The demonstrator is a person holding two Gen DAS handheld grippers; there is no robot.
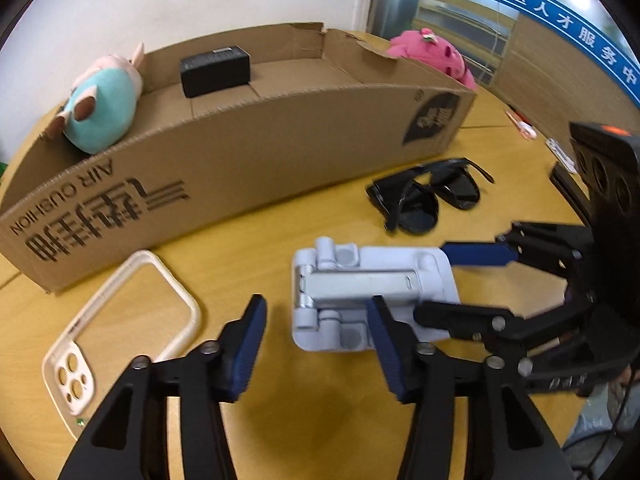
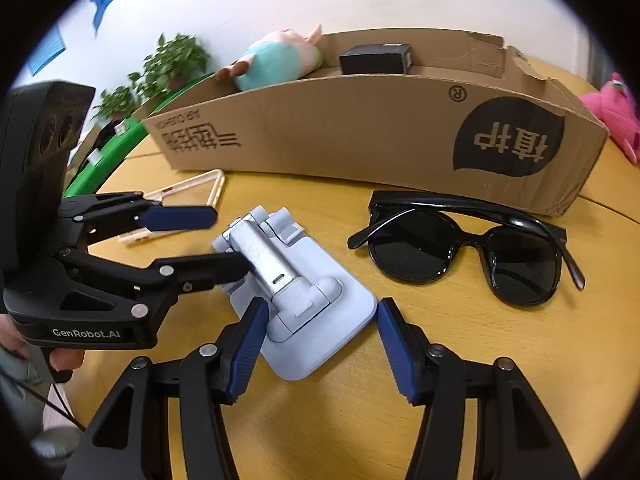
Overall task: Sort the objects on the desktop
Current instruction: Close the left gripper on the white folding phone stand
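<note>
A folded light-blue phone stand (image 1: pixel 372 300) (image 2: pixel 296 292) lies flat on the yellow table. My left gripper (image 1: pixel 316 344) is open, its right finger over the stand's near edge; it shows in the right wrist view (image 2: pixel 224 240) reaching in from the left. My right gripper (image 2: pixel 320 344) is open and straddles the stand's near end; it shows in the left wrist view (image 1: pixel 444 280) coming from the right. Black sunglasses (image 1: pixel 424 196) (image 2: pixel 468 252) lie to the right of the stand. A cream phone case (image 1: pixel 124 332) (image 2: pixel 180 200) lies to its left.
A long open cardboard box (image 1: pixel 248 148) (image 2: pixel 360 132) stands behind, holding a teal and pink plush (image 1: pixel 104 108) (image 2: pixel 276 60) and a small black box (image 1: pixel 216 70) (image 2: pixel 376 58). A pink plush (image 1: pixel 432 52) (image 2: pixel 616 116) lies past the box's right end. Potted plants (image 2: pixel 168 68) stand at the far left.
</note>
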